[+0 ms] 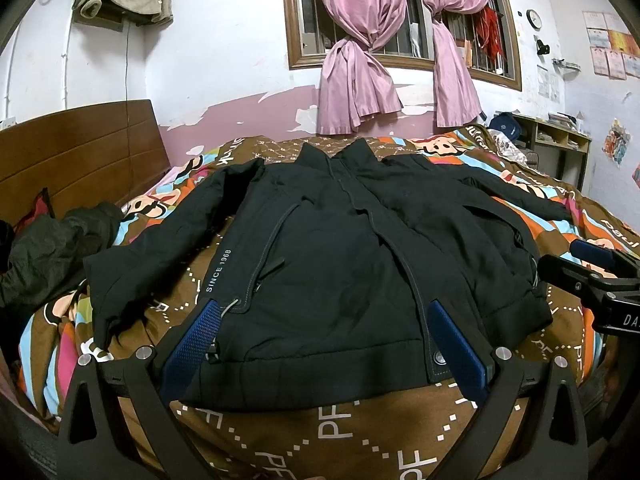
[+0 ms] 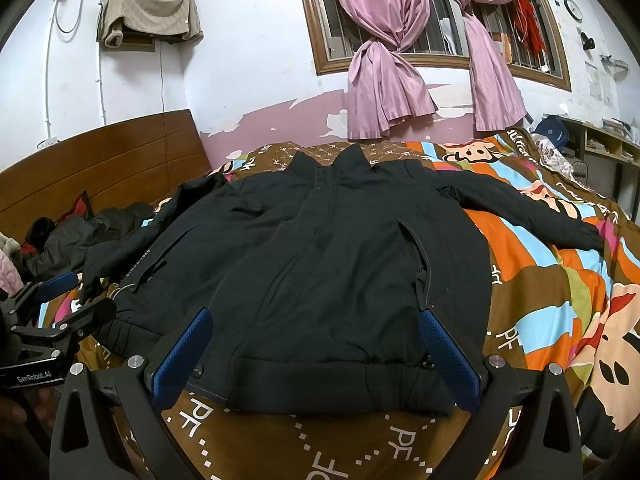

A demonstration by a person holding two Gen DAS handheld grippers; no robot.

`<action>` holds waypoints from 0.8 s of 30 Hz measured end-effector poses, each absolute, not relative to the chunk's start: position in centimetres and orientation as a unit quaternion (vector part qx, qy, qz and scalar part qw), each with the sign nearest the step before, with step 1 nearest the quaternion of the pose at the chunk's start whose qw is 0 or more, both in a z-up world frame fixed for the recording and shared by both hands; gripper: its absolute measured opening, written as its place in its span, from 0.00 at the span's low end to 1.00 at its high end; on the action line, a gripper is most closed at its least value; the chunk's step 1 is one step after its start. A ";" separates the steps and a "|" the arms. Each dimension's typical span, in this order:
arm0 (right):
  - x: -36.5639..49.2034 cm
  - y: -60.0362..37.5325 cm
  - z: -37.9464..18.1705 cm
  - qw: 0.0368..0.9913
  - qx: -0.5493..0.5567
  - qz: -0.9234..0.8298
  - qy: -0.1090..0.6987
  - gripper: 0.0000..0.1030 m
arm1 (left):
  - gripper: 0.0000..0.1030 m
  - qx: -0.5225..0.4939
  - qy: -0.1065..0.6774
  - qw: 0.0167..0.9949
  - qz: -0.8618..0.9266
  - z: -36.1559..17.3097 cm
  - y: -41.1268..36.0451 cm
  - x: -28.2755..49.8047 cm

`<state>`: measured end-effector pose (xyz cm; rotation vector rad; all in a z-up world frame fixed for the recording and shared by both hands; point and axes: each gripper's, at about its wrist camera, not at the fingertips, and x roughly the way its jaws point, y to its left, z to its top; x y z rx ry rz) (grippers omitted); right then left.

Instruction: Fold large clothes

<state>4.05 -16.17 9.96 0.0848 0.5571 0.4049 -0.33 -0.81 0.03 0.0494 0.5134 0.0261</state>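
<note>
We are looking along both tools at the bed (image 1: 360,440) with its patterned quilt, on which the black jacket (image 1: 340,260) is lying flat, front up, collar far from us, sleeves spread to either side. The hem is sitting just ahead of both sets of jaws. Left gripper (image 1: 326,344) and right gripper (image 2: 316,352) are both hovering with jaws apart, holding nothing. We are judging that folding is not yet begun; the next move is calling for a sleeve or a side edge to be taken and carried inward.
</note>
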 end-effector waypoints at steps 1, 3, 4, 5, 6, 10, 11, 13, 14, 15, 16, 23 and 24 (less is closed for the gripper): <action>4.1 -16.2 10.0 0.940 0.042 0.198 0.273 1.00 | 0.98 0.024 0.254 0.967 0.013 0.0 -0.8 -0.3; 4.1 -16.1 10.0 0.940 0.043 0.198 0.273 1.00 | 0.98 0.024 0.253 0.967 0.014 0.0 -0.9 -0.3; 4.1 -16.1 10.0 0.940 0.043 0.198 0.273 1.00 | 0.98 0.025 0.253 0.967 0.014 0.0 -0.9 -0.4; 4.1 -16.1 9.9 0.940 0.043 0.198 0.273 1.00 | 0.98 0.024 0.253 0.967 0.014 0.0 -0.9 -0.3; 4.1 -16.1 9.9 0.940 0.043 0.198 0.274 1.00 | 0.98 0.025 0.253 0.967 0.014 0.0 -1.0 -0.4; 4.0 -16.1 9.9 0.940 0.043 0.198 0.274 1.00 | 0.98 0.026 0.253 0.967 0.014 0.0 -1.0 -0.4; 4.0 -16.1 9.9 0.940 0.043 0.198 0.274 1.00 | 0.98 0.026 0.253 0.967 0.014 0.0 -1.0 -0.4; 4.0 -16.1 9.9 0.940 0.043 0.198 0.274 1.00 | 0.98 0.027 0.253 0.967 0.014 0.0 -1.0 -0.4; 4.0 -16.1 9.9 0.940 0.043 0.198 0.274 1.00 | 0.98 0.027 0.253 0.967 0.014 0.0 -1.0 -0.3; 4.1 -16.1 9.9 0.940 0.043 0.198 0.274 1.00 | 0.98 0.027 0.253 0.967 0.014 0.0 -1.0 -0.3; 4.1 -16.1 9.9 0.940 0.044 0.198 0.274 1.00 | 0.98 0.027 0.253 0.967 0.014 0.0 -1.0 -0.3; 4.1 -16.1 10.0 0.940 0.044 0.198 0.275 1.00 | 0.98 0.027 0.253 0.967 0.015 0.0 -1.1 -0.3; 4.1 -16.1 10.0 0.940 0.044 0.198 0.275 1.00 | 0.98 0.028 0.253 0.967 0.014 0.0 -1.1 -0.3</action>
